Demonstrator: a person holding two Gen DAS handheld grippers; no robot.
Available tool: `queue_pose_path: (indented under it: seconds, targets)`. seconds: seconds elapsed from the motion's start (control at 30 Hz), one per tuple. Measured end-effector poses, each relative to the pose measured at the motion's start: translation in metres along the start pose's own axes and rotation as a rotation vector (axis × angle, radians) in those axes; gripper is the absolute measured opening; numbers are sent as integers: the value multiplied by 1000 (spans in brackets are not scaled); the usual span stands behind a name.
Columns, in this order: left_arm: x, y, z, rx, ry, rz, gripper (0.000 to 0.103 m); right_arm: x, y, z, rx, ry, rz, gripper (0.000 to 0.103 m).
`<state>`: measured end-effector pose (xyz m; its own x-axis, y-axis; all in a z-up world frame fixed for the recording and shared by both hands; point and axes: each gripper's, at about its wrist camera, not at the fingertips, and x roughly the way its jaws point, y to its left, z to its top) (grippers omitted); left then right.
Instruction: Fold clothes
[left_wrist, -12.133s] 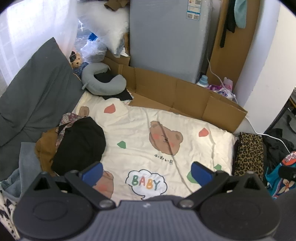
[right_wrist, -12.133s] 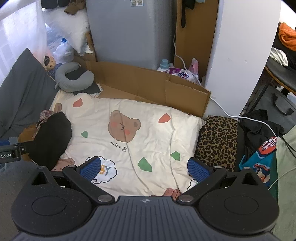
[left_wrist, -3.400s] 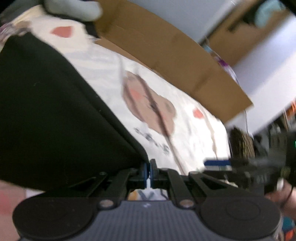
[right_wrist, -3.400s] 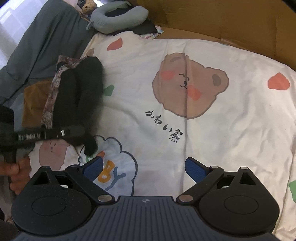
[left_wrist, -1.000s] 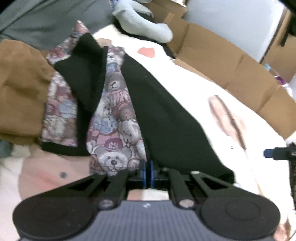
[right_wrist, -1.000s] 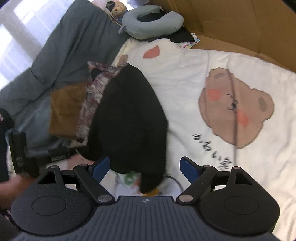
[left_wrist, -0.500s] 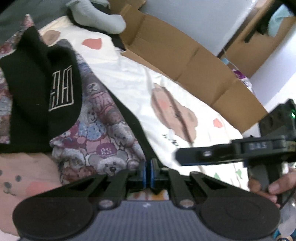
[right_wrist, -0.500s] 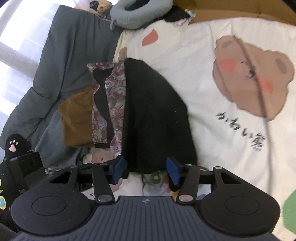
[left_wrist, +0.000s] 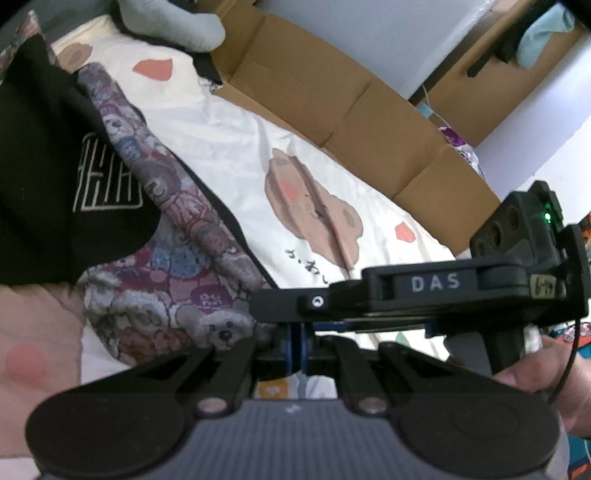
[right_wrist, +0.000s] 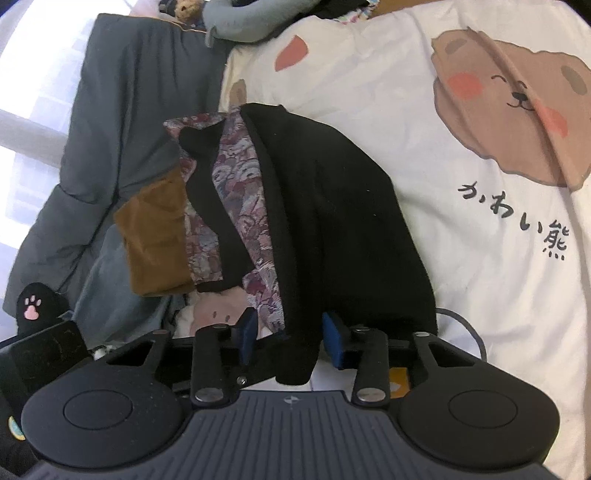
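A black jacket (right_wrist: 332, 206) with a bear-print lining (right_wrist: 236, 192) lies bunched on the cream bear-print quilt (right_wrist: 461, 258). My left gripper (left_wrist: 297, 349) is shut on the jacket's hem, where the lining (left_wrist: 184, 258) meets the black edge. My right gripper (right_wrist: 290, 338) has its blue pads either side of the jacket's hem, partly closed, with a gap still showing. In the left wrist view the right gripper (left_wrist: 424, 295) crosses just in front of my left fingers.
A brown garment (right_wrist: 159, 236) and a grey duvet (right_wrist: 122, 122) lie left of the jacket. A grey neck pillow (left_wrist: 177, 26) and a cardboard wall (left_wrist: 351, 99) stand at the quilt's far edge. A hand (left_wrist: 546, 373) holds the right gripper.
The right gripper has closed in around the jacket's hem beside the left gripper. The left gripper has stayed shut on the jacket and lifted it a little.
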<state>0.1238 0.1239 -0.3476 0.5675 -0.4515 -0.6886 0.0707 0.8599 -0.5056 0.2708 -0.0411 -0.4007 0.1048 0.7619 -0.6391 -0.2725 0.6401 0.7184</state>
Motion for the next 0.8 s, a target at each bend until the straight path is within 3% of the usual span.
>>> queue_pose_path:
  seconds: [0.03, 0.1, 0.27, 0.33, 0.47, 0.8]
  targets:
    - [1, 0, 0, 6, 10, 2, 4, 1, -1, -1, -2, -2, -5, 35]
    - [4, -1, 1, 18, 29, 6, 4, 2, -3, -1, -4, -3, -13, 18]
    - [5, -4, 13, 71, 66, 0, 5, -2, -10, 5, 2, 1, 11, 1]
    - [5, -5, 19, 65, 78, -4, 7, -8, -13, 9, 3, -6, 22, 1]
    - [1, -8, 24, 75, 90, 25, 29, -19, -13, 13, -18, -34, 13, 0]
    - [-15, 30, 41, 63, 112, 226, 27, -68, -46, 19, 24, -137, -22, 0]
